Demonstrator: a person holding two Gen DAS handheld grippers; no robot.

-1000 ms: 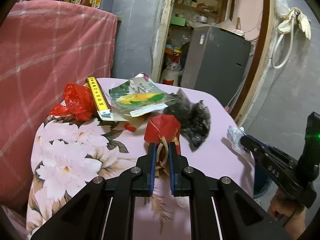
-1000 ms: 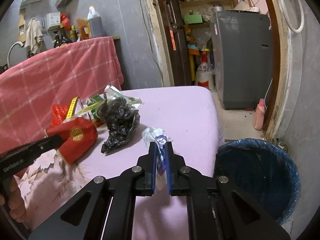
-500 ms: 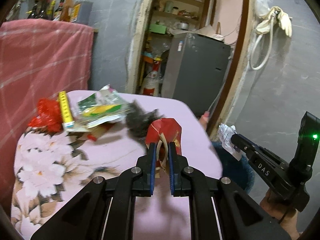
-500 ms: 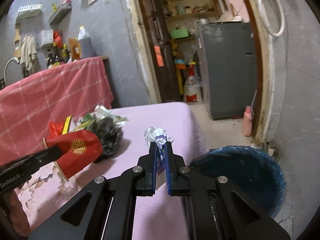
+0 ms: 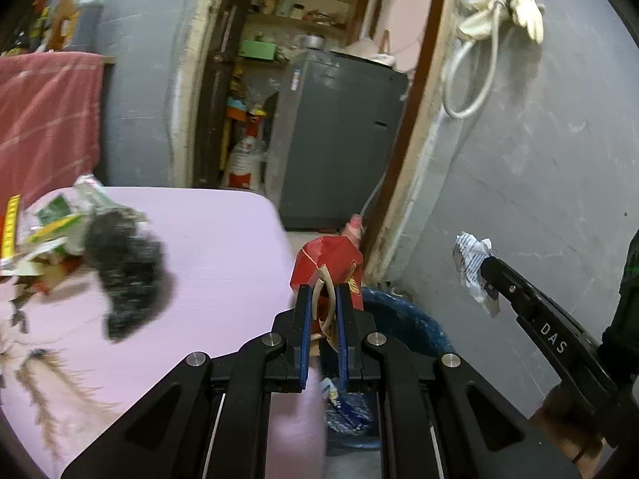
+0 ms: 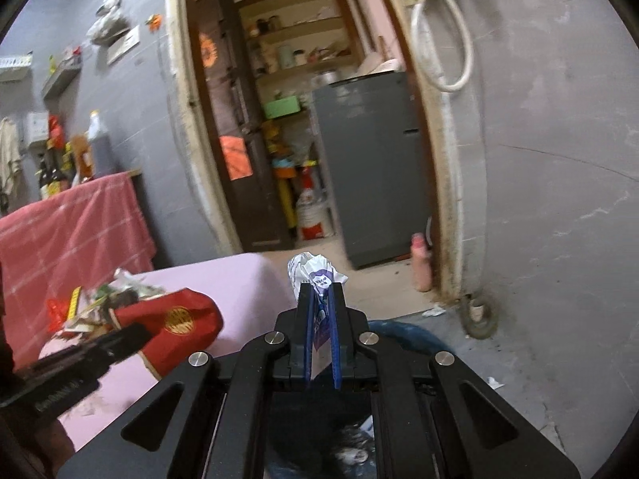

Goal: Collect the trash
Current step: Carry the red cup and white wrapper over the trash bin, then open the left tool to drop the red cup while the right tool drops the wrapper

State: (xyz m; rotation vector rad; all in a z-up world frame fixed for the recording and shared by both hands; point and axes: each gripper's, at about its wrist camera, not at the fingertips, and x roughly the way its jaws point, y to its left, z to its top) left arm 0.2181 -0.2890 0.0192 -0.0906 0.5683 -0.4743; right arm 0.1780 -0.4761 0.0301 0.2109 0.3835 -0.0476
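Grey plaster walls (image 5: pixel 539 151) flank an arched doorway (image 6: pixel 439 183) w/ a grey fridge (image 5: pixel 339 139) and cluttered shelves (image 6: pixel 303 48) beyond; pink-clothed table (image 5: pixel 223 247) at left.

Both tools level and side by side, left tool (image 5: pixel 322 291) and right tool (image 6: pixel 320 293) each clamped tight.
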